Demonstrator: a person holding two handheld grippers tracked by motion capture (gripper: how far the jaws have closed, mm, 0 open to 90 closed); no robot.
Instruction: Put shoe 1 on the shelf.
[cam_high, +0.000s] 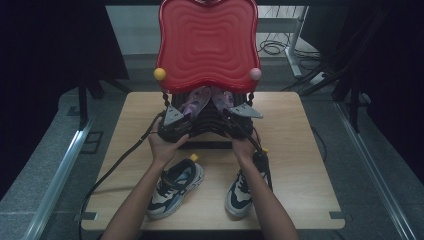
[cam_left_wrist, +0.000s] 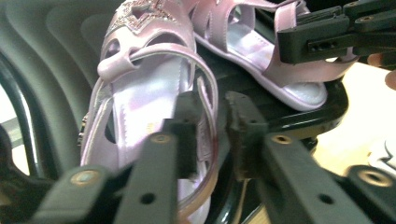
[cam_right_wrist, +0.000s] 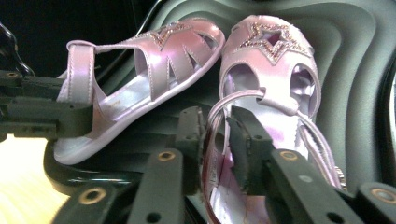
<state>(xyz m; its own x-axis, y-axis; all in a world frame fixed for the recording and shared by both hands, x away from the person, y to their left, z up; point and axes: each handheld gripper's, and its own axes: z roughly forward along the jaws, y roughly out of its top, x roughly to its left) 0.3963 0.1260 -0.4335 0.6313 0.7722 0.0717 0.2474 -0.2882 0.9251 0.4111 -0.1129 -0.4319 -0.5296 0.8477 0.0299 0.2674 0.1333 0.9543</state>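
Two lilac sandals with glittery stars lie on a black ribbed shelf (cam_high: 210, 126) under a red tray. My left gripper (cam_high: 185, 112) is shut on the heel strap of the left sandal (cam_high: 196, 100); in the left gripper view the strap runs between the jaws of the left gripper (cam_left_wrist: 211, 126) and the sandal (cam_left_wrist: 144, 93) lies ahead. My right gripper (cam_high: 229, 109) is shut on the heel strap of the right sandal (cam_high: 222, 99); the right gripper view shows that right gripper (cam_right_wrist: 215, 135) pinching the strap of its sandal (cam_right_wrist: 271, 60). Each gripper view shows the other sandal (cam_left_wrist: 261, 51) (cam_right_wrist: 154, 60).
The red wavy tray (cam_high: 207, 45) overhangs the shelf, with a yellow knob (cam_high: 159, 74) and a pink knob (cam_high: 255, 74). Two dark-and-white sneakers (cam_high: 175, 187) (cam_high: 245, 189) stand on the wooden table (cam_high: 300, 150) near the forearms. Cables trail off to the left.
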